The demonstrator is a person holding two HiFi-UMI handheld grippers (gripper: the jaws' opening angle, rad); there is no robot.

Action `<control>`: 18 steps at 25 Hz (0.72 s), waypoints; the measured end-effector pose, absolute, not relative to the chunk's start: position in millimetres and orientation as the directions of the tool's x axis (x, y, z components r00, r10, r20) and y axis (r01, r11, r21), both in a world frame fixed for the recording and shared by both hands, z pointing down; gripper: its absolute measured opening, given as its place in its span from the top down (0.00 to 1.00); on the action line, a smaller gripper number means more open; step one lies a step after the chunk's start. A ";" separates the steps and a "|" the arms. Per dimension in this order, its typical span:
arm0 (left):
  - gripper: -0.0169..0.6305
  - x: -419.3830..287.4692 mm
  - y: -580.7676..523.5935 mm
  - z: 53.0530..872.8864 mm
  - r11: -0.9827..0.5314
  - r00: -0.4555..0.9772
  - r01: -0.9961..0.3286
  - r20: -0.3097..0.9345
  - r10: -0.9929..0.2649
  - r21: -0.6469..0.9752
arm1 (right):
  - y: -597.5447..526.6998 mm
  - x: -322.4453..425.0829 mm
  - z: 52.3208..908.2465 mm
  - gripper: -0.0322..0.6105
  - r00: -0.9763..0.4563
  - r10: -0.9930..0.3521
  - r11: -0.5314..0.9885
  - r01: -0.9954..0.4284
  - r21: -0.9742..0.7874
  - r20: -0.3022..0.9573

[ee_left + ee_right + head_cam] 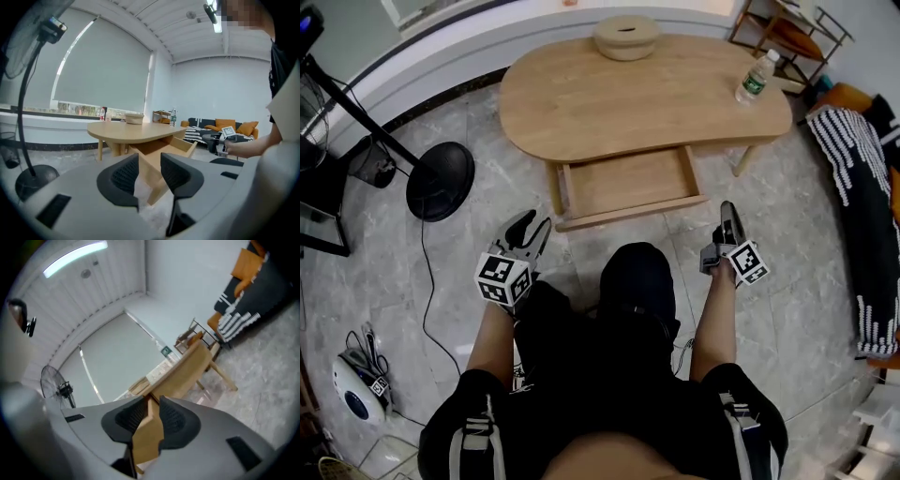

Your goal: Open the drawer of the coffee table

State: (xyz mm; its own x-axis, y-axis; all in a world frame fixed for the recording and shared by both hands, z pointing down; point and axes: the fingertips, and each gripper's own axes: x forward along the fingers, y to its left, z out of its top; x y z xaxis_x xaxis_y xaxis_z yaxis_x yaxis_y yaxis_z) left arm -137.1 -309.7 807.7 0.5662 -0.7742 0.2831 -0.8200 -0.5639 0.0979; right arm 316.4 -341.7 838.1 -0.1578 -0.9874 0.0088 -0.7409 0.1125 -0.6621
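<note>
Fingers [124, 176] of left gripper [532, 225]: parted at a moderate gap with nothing held. The drawer [628, 183] shows well beyond them through the gap.
Fingers [176, 420] of right gripper [728, 216]: a narrow gap, gripping nothing. A wooden edge shows through the slit, and the head view puts this gripper clear of the wood.
Both grippers: held above the person's knees [637, 272], short of the drawer front. The left one is well apart to its lower left, the right one near its right corner.
Drawer: pulled out from under the table [609, 103], its wooden bottom in full view.
Table: a round wooden bowl [625, 37] at the far edge, a water bottle [757, 77] upright at the right end.
Floor [487, 141]: grey marbled tiles, with a black fan base [441, 180] left of the table.
</note>
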 end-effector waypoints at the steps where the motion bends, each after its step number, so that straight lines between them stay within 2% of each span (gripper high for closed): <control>1: 0.73 -140.8 -312.6 797.2 -0.539 0.537 -0.839 0.275 -0.797 0.077 | -343.2 309.1 816.3 0.78 -0.157 -0.988 0.123 -0.790 -0.601 0.005; 4: 0.75 -147.8 -324.5 765.6 -0.466 0.466 -0.883 0.234 -0.853 0.056 | -349.7 277.7 753.2 0.78 -0.135 -0.991 0.124 -0.937 -0.326 0.011; 7: 0.76 -152.0 -339.2 739.0 -0.404 0.408 -0.913 0.192 -0.893 0.060 | -353.4 236.6 698.3 0.78 -0.105 -0.994 0.110 -0.986 -0.122 -0.044; 11: 0.80 -157.2 -356.9 716.1 -0.324 0.325 -0.945 0.181 -0.928 0.031 | -355.6 174.5 663.5 0.81 -0.136 -0.988 0.139 -0.990 -0.035 -0.071; 14: 0.87 -154.2 -358.5 701.3 -0.290 0.291 -0.956 0.166 -0.942 0.035 | -355.8 139.4 658.0 0.93 -0.158 -0.986 0.157 -0.987 0.028 -0.055; 18: 0.91 -142.0 -353.7 698.0 -0.296 0.298 -0.954 0.166 -0.940 0.040 | -353.4 107.4 658.8 0.93 -0.216 -0.975 0.215 -0.976 0.037 -0.046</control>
State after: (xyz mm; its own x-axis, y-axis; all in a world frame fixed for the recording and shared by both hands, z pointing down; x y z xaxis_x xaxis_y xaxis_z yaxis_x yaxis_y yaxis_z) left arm -142.0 -353.7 698.0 0.2980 -0.9400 0.1663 -0.9545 -0.2956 0.0396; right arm 107.4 -353.4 658.8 -0.2161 -0.9753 -0.0455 -0.9760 0.2145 0.0369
